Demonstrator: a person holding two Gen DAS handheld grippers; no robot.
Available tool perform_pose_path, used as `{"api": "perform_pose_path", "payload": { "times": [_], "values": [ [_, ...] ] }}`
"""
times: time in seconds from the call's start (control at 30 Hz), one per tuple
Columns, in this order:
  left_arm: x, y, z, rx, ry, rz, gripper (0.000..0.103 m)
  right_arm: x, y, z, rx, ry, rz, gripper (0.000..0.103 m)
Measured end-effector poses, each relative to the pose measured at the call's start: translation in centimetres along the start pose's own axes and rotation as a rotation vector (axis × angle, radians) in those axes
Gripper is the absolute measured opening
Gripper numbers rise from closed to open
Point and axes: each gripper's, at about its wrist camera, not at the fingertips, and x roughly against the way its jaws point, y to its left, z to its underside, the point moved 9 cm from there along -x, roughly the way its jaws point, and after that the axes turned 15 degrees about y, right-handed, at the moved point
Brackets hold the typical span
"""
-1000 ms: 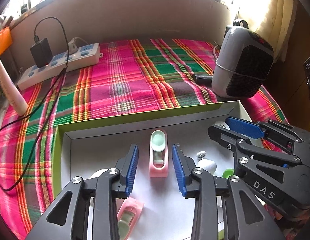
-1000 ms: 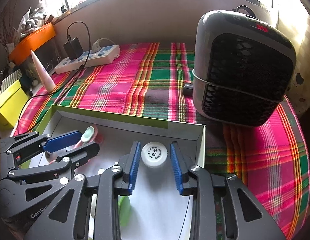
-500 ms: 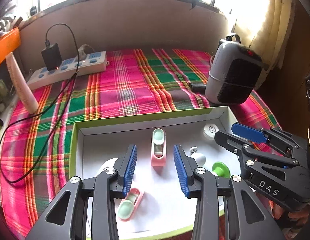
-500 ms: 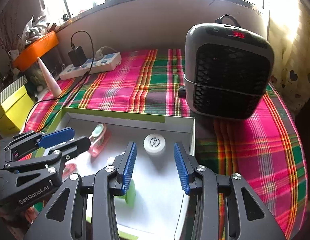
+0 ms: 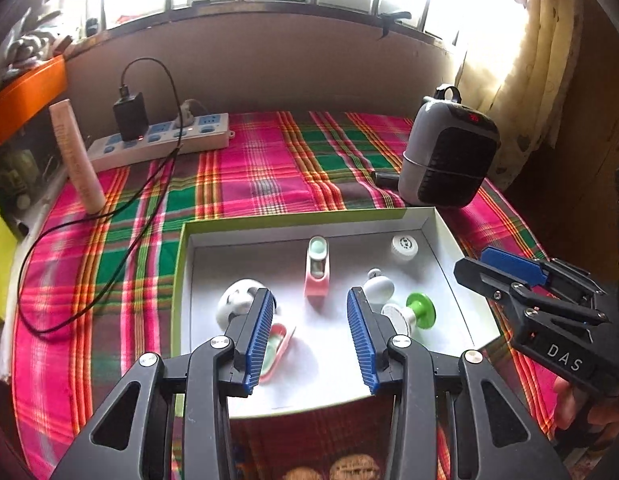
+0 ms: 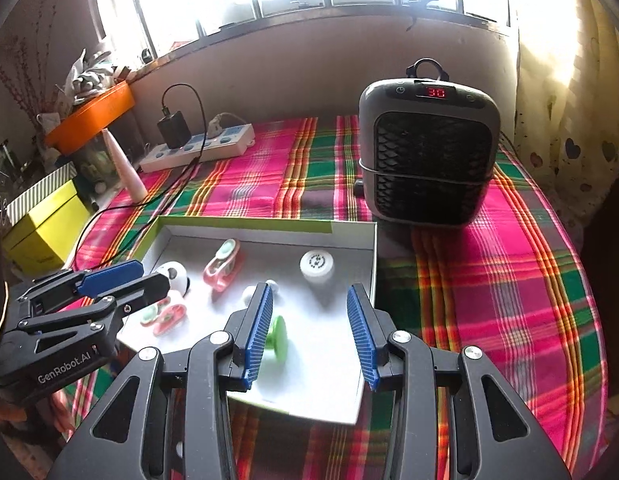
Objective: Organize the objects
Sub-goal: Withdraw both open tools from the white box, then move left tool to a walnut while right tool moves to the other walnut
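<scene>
Both hand-held grippers, left (image 5: 309,336) and right (image 6: 309,336), hang open and empty above my box (image 5: 449,236) on the worktop. Loose items like the green-capped piece (image 5: 421,312) could roll if I bump the rim.

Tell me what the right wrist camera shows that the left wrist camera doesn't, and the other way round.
Only the right wrist view shows the yellow box at the table's left edge and the heater's red display read head-on. Only the left wrist view shows the charger cable looping across the plaid cloth. Both show the white tray of small items, the power strip, and both grippers open and empty.
</scene>
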Motion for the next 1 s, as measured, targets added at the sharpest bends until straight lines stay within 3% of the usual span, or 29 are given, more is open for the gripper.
{"api": "perform_pose_path", "payload": {
  "times": [1.0],
  "values": [
    [2.3, 2.4, 8.4, 0.086, 0.011, 0.027, 0.037, 1.5, 2.9, 6.7, 0.036, 0.014, -0.045, 0.040]
  ]
}}
